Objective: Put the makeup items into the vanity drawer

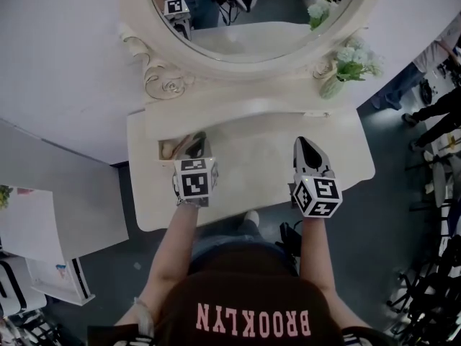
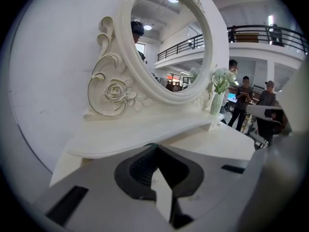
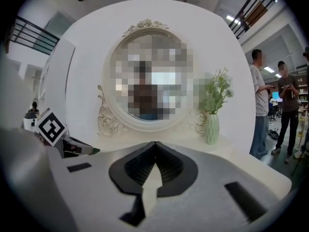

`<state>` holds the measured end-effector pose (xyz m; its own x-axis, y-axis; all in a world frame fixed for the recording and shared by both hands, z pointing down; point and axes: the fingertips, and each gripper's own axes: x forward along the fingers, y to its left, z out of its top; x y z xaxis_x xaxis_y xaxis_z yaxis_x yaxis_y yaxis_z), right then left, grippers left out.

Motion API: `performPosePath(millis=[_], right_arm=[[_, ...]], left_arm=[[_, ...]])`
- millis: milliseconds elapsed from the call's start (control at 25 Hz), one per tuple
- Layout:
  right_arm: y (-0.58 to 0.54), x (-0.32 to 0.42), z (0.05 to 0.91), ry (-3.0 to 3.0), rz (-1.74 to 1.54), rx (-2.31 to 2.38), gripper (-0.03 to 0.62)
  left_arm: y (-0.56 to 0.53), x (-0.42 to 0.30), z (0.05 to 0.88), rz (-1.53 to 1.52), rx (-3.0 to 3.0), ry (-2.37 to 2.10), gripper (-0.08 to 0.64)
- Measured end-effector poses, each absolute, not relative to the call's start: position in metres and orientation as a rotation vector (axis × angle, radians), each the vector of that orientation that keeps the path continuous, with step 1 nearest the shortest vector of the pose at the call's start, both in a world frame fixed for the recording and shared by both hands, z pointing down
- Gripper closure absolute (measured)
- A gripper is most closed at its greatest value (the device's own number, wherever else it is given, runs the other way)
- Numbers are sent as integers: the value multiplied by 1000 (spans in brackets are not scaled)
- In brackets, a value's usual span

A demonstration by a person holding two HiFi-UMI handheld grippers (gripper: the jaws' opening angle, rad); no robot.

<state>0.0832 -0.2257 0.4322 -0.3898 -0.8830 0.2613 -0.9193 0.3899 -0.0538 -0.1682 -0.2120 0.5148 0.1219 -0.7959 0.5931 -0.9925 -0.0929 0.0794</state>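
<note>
The white vanity (image 1: 252,157) stands under its round mirror (image 1: 252,13). At the left of its top a small drawer (image 1: 163,144) is open, with something tan (image 1: 173,150) lying in it that I cannot tell apart. My left gripper (image 1: 199,137) is shut and empty, with its tip at the drawer's right edge. In the left gripper view the gripper (image 2: 153,146) points at the vanity's shelf (image 2: 135,134). My right gripper (image 1: 305,141) hovers over the right half of the top, shut with nothing in it; in its own view this gripper (image 3: 155,143) faces the mirror.
A green vase of pale flowers (image 1: 344,67) stands on the shelf at the right, next to the mirror. The vase (image 3: 211,127) also shows in the right gripper view, where the left gripper's marker cube (image 3: 50,127) is at the left. People (image 3: 275,105) stand beyond the vanity's right end.
</note>
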Motion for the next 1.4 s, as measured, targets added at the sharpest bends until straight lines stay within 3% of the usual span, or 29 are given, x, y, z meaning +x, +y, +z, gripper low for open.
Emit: performPosePath(millis=[680,720,800,1400], right_arm=[[-213,42,427,-2463,249,1585,595],[-212,43,427,-2460,249,1589,595],[-212,46,428,-2454,249,1595,595],[-221,30,422,-2512,223,1521,595]], left_arm=[[-197,-215,521,531,1951,-1741,548],[-198,-214,522,523,1958,-1733,542],[-200,-211,524,503,1967,-1709,392],[-196,-264,491,371,1903,-1899,383]])
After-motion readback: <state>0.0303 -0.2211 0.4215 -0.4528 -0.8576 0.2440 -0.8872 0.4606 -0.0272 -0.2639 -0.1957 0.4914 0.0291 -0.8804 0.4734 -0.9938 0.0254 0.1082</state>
